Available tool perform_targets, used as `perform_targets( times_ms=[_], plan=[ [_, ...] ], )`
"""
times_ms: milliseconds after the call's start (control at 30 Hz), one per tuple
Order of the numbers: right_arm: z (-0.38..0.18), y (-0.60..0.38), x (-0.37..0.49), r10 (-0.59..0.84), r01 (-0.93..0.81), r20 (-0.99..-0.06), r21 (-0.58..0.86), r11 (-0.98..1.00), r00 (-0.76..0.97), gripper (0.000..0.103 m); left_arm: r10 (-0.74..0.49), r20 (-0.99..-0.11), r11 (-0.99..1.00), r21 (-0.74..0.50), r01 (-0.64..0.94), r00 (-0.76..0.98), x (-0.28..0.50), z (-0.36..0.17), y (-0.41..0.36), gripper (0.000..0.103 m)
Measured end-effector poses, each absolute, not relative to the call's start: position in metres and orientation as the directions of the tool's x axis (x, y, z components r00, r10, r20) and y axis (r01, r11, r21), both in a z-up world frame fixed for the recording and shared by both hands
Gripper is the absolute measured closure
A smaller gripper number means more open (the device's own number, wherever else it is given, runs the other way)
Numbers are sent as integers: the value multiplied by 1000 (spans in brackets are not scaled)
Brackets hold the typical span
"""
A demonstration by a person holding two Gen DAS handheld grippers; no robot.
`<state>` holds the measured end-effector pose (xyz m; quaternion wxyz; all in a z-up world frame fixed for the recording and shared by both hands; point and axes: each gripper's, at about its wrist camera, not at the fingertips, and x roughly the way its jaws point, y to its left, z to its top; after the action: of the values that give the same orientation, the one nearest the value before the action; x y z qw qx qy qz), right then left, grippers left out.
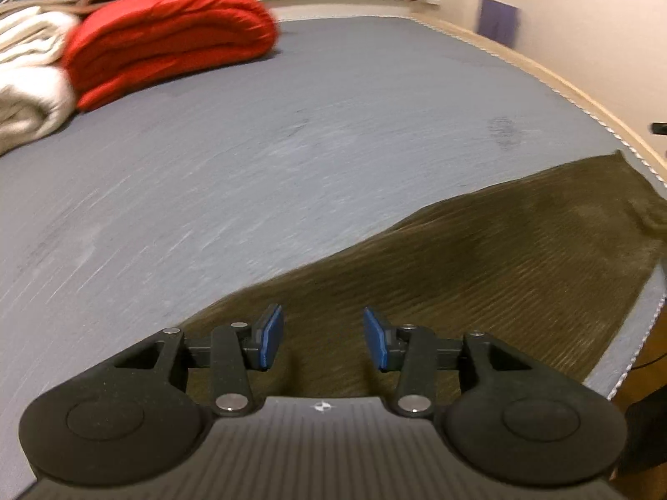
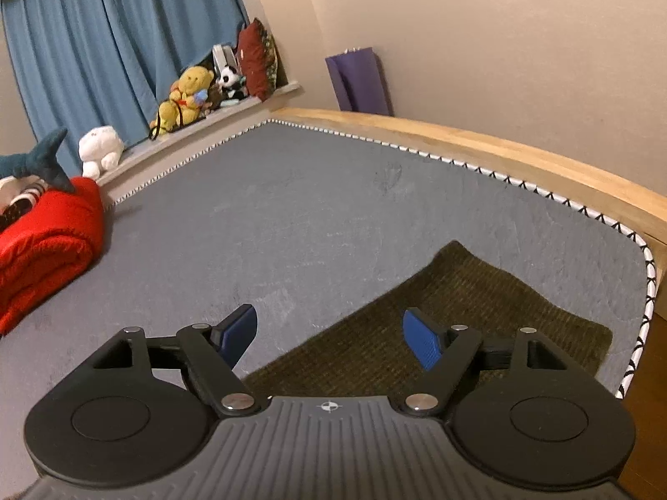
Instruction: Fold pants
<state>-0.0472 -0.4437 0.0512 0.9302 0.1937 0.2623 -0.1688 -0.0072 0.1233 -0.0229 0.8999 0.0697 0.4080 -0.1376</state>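
Observation:
Dark olive corduroy pants [image 1: 500, 258] lie flat on the grey bed [image 1: 250, 158], running toward its right edge. In the left wrist view my left gripper [image 1: 323, 335] hovers over the near part of the pants, its blue pads apart with nothing between them. The view is blurred. In the right wrist view the pants [image 2: 458, 312] lie as a folded slab near the bed's right corner. My right gripper [image 2: 329, 335] stands wide open above their left edge, its left finger over the bare sheet [image 2: 292, 216], its right finger over the cloth.
A folded red quilt [image 1: 166, 46] and a cream blanket [image 1: 25, 83] lie at the bed's far left. Stuffed toys [image 2: 187, 91] line a ledge under blue curtains [image 2: 104, 41]. A wooden frame [image 2: 500, 154] borders the bed; a purple bag [image 2: 358, 79] leans on the wall.

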Motion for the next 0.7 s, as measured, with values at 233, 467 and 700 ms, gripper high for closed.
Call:
perform_targets(
  times_ms=[233, 467, 700],
  plan=[
    [21, -452, -44, -213, 415, -638, 183, 891, 740, 24, -272, -764, 918, -23, 396, 586, 27, -40, 73, 56],
    [-10, -458, -43, -180, 362, -734, 96, 927, 655, 24, -157, -842, 921, 64, 385, 516, 74, -96, 51, 60],
    [-40, -473, -46, -209, 375, -804, 19, 927, 556, 24, -123, -823, 932, 97, 349, 555, 74, -83, 38, 58]
  ],
)
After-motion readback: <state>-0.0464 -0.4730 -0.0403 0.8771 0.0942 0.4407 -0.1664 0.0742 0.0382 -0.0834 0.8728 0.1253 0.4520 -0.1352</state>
